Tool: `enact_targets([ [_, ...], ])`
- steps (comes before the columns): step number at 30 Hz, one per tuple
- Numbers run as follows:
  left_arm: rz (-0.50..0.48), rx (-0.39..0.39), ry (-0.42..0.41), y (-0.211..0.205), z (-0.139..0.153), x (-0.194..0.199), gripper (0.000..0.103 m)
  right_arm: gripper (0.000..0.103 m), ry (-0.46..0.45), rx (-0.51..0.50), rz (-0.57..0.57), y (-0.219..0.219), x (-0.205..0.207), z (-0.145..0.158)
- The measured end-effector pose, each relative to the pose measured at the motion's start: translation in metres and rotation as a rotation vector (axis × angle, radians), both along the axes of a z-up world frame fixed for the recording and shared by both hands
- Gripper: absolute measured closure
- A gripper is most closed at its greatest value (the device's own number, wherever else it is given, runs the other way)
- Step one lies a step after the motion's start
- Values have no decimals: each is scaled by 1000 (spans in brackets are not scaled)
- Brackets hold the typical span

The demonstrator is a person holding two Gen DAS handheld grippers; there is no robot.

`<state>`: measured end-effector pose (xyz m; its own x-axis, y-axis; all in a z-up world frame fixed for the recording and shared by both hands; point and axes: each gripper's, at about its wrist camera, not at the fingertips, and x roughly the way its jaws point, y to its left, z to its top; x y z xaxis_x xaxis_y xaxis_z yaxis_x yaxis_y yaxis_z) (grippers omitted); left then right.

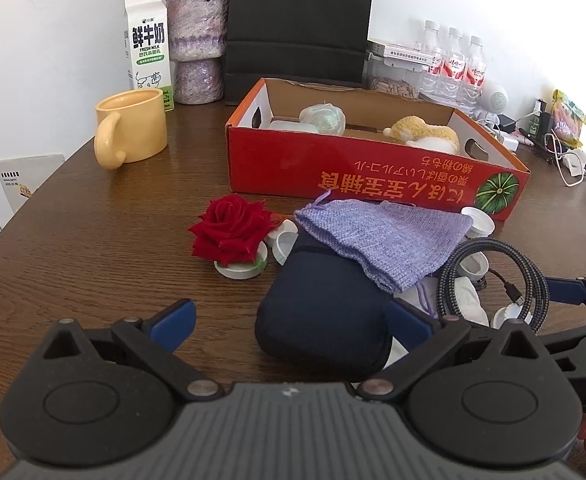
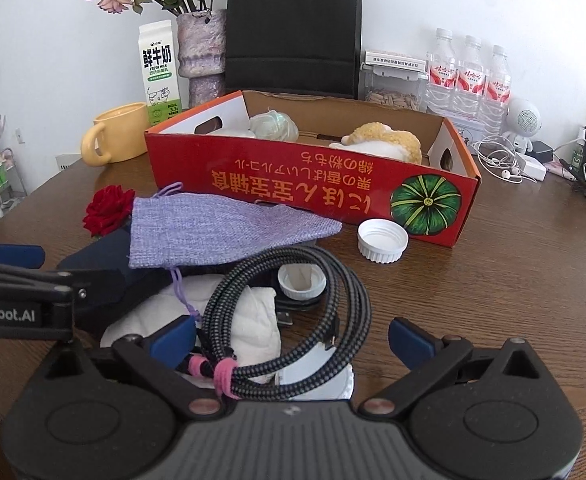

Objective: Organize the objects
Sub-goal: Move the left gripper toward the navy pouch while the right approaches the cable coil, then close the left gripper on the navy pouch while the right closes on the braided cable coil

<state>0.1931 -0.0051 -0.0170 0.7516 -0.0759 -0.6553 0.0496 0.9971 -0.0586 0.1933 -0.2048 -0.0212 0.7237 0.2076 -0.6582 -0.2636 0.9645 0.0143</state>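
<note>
Left claw, spread wide and gripping nothing, flanks the near end of the navy pouch lying on the desk. Right claw, likewise released, straddles the coiled braided cable. Beyond both, a lilac drawstring bag drapes the pouch before the red cardboard box.

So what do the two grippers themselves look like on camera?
Both match: the left gripper and right gripper have blue finger pads on black linkage arms with metal pivot pins, two round black housings and a ribbed grey centre plate. White lettering ending "nRobot.AI" shows on the left gripper's side in the right wrist view.
</note>
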Motion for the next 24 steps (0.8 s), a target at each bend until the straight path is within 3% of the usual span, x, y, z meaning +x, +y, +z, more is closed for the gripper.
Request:
enact_targets([
  [17, -35, -12, 39, -13, -14, 20, 0, 4, -18, -11, 27, 6, 1, -4],
  [20, -55, -26, 42, -14, -15, 21, 21, 11, -21, -6, 43, 7, 0, -4],
  [24, -59, -19, 29, -17, -14, 19, 24, 18, -28, -6, 57, 9, -2, -4],
])
